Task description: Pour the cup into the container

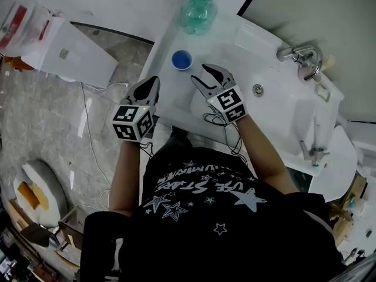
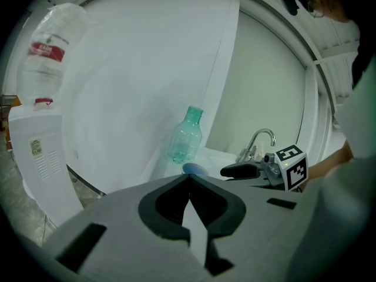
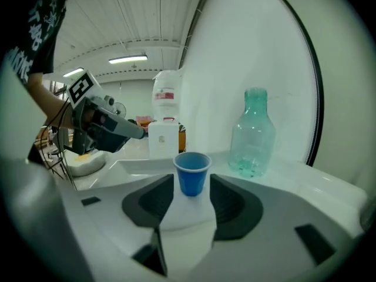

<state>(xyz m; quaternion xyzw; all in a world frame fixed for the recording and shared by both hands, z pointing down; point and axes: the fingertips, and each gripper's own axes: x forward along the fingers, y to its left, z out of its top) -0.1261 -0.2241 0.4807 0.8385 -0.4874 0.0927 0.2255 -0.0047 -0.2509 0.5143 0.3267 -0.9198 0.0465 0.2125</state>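
Note:
A small blue cup (image 1: 181, 59) stands upright on the white counter ledge at the left of the sink. Behind it stands a clear green plastic jar (image 1: 200, 7) with an open mouth. My right gripper (image 1: 198, 73) is just short of the cup and open. In the right gripper view the cup (image 3: 192, 172) shows in the gap ahead of the right gripper (image 3: 191, 182), free of both pads, with the jar (image 3: 252, 135) to its right. My left gripper (image 1: 154, 80) hovers at the counter's left edge, jaws shut and empty (image 2: 189, 178); the cup's rim (image 2: 194, 169) peeks just over its tips.
The white sink basin (image 1: 276, 107) lies right of my right gripper, with a chrome faucet (image 1: 299, 54) at its far side and another tap (image 1: 314, 151) nearer. A white water dispenser (image 1: 59, 49) stands on the floor at left. Cables trail over the floor.

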